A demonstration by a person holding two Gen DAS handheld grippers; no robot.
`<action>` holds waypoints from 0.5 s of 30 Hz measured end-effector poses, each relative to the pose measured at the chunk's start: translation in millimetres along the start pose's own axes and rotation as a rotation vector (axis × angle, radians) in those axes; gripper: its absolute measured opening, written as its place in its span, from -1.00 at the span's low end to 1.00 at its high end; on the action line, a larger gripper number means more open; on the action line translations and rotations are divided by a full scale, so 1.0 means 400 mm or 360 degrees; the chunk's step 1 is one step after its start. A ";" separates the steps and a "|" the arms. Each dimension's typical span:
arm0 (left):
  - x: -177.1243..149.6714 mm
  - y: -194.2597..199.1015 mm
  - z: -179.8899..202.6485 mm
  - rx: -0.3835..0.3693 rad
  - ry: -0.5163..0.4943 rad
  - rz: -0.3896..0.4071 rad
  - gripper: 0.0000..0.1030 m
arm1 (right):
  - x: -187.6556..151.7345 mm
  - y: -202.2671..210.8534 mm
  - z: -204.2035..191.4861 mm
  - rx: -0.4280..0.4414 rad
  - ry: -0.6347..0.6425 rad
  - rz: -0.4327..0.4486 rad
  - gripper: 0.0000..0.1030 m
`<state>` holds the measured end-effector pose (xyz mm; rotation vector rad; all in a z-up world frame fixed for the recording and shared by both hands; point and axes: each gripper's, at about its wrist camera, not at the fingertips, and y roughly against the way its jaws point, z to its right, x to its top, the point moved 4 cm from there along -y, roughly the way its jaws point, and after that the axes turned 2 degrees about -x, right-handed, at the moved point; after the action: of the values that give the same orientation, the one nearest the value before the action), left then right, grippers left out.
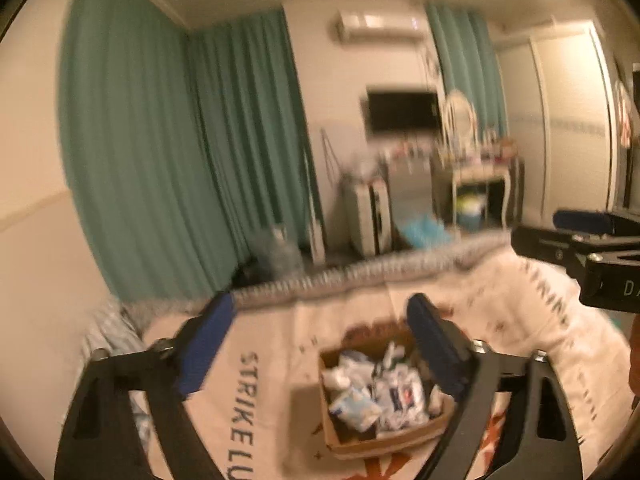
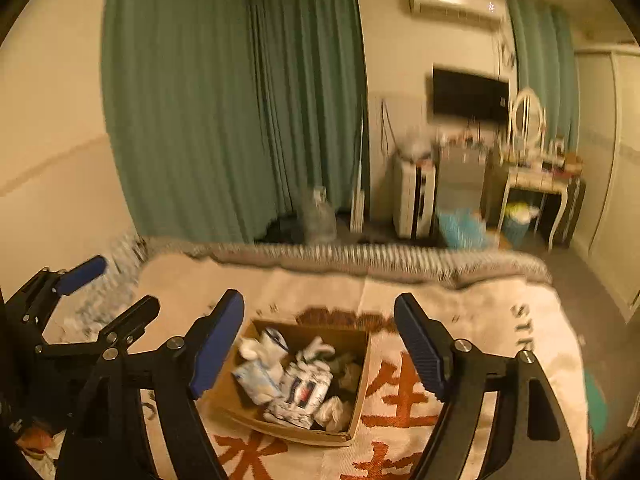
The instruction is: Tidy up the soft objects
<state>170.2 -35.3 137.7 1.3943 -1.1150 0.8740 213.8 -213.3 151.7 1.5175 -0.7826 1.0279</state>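
A shallow cardboard box [image 1: 404, 438] [image 2: 360, 384] lies on the bed. It holds several soft white and blue packets and crumpled pieces [image 1: 384, 390] [image 2: 298, 384]. My left gripper [image 1: 320, 334] is open and empty, held above the box; it also shows at the left edge of the right wrist view [image 2: 116, 284]. My right gripper [image 2: 320, 320] is open and empty, held above the box; it also shows at the right edge of the left wrist view [image 1: 576, 236].
The bed carries a cream blanket [image 2: 472, 320] with orange characters and dark lettering, over a grey cover [image 2: 360, 258]. Green curtains [image 2: 224, 100] hang behind. A heater [image 2: 412, 200], dressing table [image 2: 536, 184], bins and a wall TV [image 2: 468, 94] stand beyond.
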 end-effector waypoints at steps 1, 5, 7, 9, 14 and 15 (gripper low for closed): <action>0.012 0.048 -0.006 0.0006 0.0009 0.0075 0.78 | 0.008 0.039 -0.007 0.0002 0.0006 0.0040 0.56; 0.032 0.205 -0.028 0.0031 0.0068 0.0295 0.85 | 0.016 0.205 -0.041 0.0026 0.0036 0.0196 0.78; 0.023 0.264 -0.042 0.0028 0.0110 0.0372 0.85 | 0.003 0.261 -0.057 0.0014 0.0068 0.0250 0.97; 0.005 0.295 -0.056 0.0028 0.0153 0.0402 0.85 | -0.023 0.317 -0.076 -0.0003 0.0080 0.0319 1.00; -0.075 0.302 -0.066 0.0053 0.0211 0.0401 0.85 | -0.108 0.355 -0.099 0.0083 0.0036 0.0353 1.00; -0.095 0.299 -0.062 0.0068 0.0199 0.0398 0.85 | -0.128 0.350 -0.098 0.0081 0.0030 0.0354 1.00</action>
<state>47.0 -0.8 140.3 1.2326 -1.1962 1.1544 60.3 -204.2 163.7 1.4849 -0.9336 1.2328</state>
